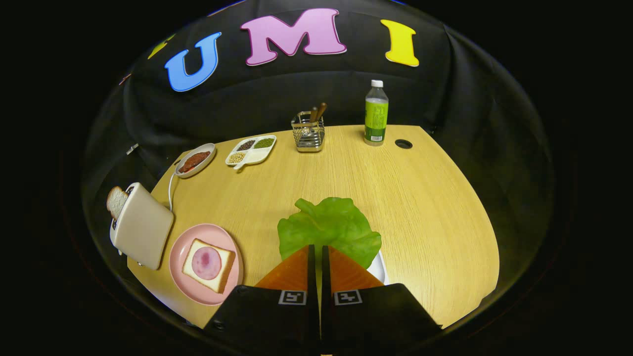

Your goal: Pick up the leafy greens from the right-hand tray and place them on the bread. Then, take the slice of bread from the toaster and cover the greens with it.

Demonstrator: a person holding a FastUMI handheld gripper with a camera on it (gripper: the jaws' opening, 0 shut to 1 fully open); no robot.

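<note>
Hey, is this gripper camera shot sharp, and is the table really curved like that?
Gripper view: sharp and evenly lit; fisheye distortion bows the table edge. The gripper fingers are nearly closed on the lettuce leaf, whose edge looks pinched between them.

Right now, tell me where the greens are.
In the gripper view, the greens sit at the tips of the nearly closed gripper, spreading beyond them over the white tray, right of the pink plate with bread.

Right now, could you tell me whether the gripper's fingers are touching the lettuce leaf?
Touching: in the gripper view, the gripper is closed on the near edge of the lettuce leaf.
</note>
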